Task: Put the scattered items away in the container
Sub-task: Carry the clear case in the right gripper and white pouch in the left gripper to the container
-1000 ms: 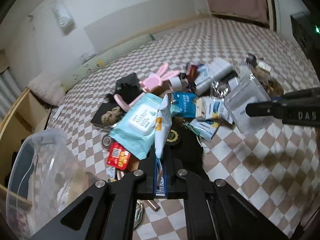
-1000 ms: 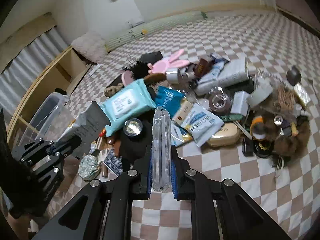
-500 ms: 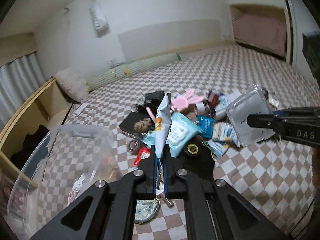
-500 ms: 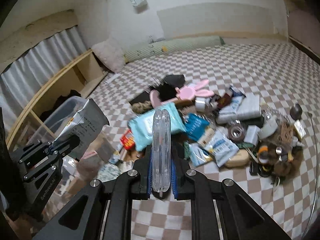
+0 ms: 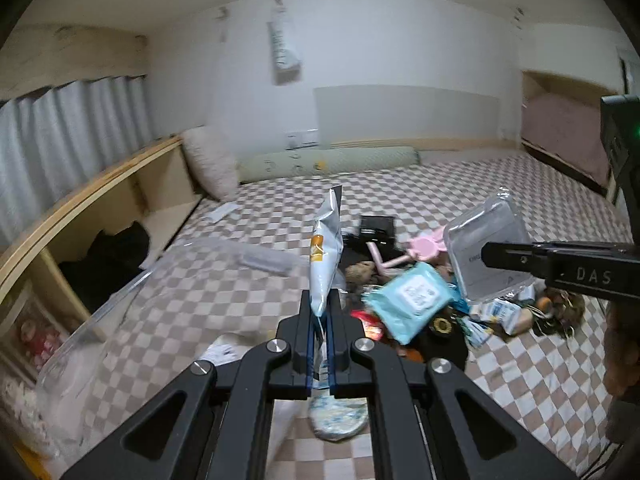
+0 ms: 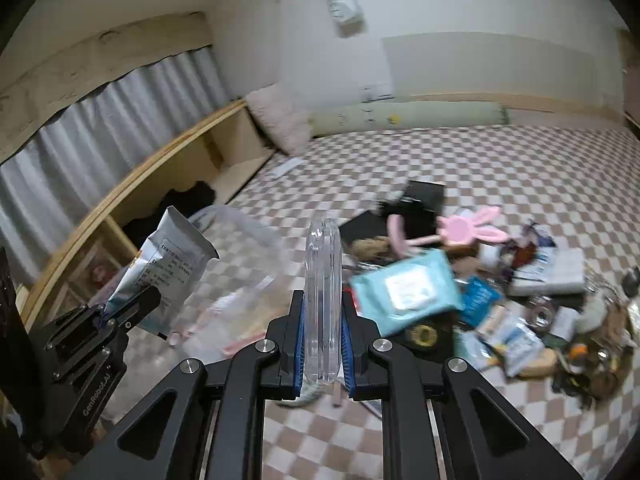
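1. The left gripper is matte black, with angular cut-out arms, round silver screws and thin blue pads lining the jaws.
2. The right gripper matches it: black frame, silver screws, blue ribbed pads.
3. White lettering marks each gripper's side: "DAS" and "GenRobot.AI".
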`<action>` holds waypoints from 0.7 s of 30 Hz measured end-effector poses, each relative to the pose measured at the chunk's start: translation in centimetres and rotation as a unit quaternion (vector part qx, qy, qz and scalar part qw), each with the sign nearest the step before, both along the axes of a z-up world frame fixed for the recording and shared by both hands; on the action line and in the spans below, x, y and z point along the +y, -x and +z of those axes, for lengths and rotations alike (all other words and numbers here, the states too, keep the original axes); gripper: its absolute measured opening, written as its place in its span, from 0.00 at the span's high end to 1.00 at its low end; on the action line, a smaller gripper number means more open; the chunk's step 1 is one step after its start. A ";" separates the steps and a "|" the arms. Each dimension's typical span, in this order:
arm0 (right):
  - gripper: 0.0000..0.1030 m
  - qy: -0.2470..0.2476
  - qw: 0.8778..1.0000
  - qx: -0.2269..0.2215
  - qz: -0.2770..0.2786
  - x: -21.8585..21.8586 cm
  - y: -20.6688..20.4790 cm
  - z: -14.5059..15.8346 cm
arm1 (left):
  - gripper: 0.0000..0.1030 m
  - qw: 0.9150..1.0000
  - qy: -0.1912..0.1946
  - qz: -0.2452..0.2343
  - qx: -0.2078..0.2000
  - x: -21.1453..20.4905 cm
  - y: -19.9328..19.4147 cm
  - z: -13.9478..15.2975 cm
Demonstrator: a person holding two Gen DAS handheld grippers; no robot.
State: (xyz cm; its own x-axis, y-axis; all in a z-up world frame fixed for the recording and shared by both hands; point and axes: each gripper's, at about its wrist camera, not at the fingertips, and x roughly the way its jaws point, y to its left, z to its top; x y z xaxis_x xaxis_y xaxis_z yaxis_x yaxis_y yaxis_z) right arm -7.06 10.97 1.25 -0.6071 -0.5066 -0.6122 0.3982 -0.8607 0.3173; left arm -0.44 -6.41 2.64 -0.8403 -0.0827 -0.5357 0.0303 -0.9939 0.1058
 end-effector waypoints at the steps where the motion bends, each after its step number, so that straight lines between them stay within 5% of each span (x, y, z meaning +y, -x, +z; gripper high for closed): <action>1: 0.84 0.001 1.000 0.001 0.009 -1.1 0.0 0.2 | 0.95 1.000 -0.002 0.008 0.000 -0.7 -0.3 0.1; 21: 0.84 -0.005 0.993 -0.021 0.115 -16.4 -0.6 -0.9 | 0.95 0.985 -0.019 0.171 -0.020 -12.0 -4.1 -0.5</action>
State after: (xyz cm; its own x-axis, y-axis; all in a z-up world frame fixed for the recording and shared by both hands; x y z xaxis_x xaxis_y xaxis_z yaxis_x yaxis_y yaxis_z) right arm -6.47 -5.46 0.32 -0.4496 -0.6230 -0.6401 0.5715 -0.7514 0.3299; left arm 3.68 -18.36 2.11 -0.7453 -0.3361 -0.5757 0.3597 -0.9299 0.0773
